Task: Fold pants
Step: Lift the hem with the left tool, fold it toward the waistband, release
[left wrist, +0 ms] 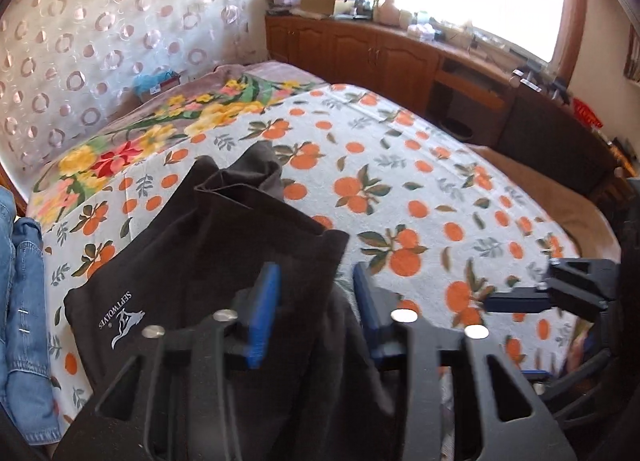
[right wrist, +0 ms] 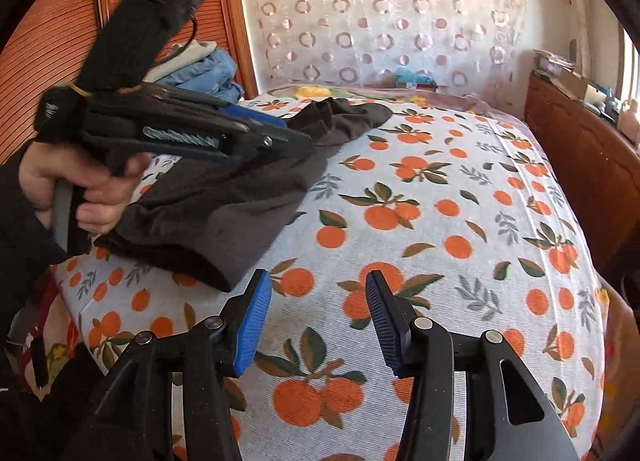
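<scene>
Dark pants [left wrist: 208, 257] in a loose fold on the left part of the bed cover [left wrist: 400, 165], logo side up, one leg bunched toward the headboard. Left gripper [left wrist: 316, 313] parted, fabric lying between the blue pads [left wrist: 262, 317] but not pinched. Right gripper [right wrist: 318, 325] spread wide over bare orange-print cover, gripping nothing, just right of the pants' near edge [right wrist: 208, 229]. Left hand [right wrist: 86, 191] around the tool's handle, directly above the cloth. Denim [left wrist: 20, 301] at far left, touching the cover's edge.
</scene>
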Available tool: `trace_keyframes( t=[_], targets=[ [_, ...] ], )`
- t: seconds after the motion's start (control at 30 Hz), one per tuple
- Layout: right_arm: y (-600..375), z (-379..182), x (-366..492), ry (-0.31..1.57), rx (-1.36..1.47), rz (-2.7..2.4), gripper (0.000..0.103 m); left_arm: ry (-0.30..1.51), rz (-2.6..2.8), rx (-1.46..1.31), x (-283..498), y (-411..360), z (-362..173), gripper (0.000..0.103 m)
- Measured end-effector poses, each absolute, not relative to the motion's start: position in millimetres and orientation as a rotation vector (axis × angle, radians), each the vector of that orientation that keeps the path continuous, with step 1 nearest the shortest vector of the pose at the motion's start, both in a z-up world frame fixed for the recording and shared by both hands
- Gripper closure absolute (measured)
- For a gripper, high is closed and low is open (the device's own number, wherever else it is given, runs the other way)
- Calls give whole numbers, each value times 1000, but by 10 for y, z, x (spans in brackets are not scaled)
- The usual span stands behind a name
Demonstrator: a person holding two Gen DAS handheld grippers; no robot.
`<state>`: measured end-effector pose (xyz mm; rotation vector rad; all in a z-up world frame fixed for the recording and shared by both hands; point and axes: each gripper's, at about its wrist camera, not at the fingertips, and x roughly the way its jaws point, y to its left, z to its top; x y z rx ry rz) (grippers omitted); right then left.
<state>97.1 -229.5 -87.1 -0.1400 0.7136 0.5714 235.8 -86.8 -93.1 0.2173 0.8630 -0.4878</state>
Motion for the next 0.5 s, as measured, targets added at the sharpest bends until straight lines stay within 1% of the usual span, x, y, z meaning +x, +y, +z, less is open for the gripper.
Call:
trace_keyframes(
  t=[0.03,0.1,0.2,0.5],
  targets=[
    [-2302,-868,970,713,-140,571,52,871,-466,224,2383,-864,-954,85],
    [-2311,-863,955,711,-142,570,52,866,-451,209,2397,-807,-948,95],
    [-2300,-857,936,709,-145,578,52,830,-419,174,2405,-611,-837,98],
    [-2162,-820,986,691,-152,609,52,756,-243,98,2610,212,-483,99]
  ],
)
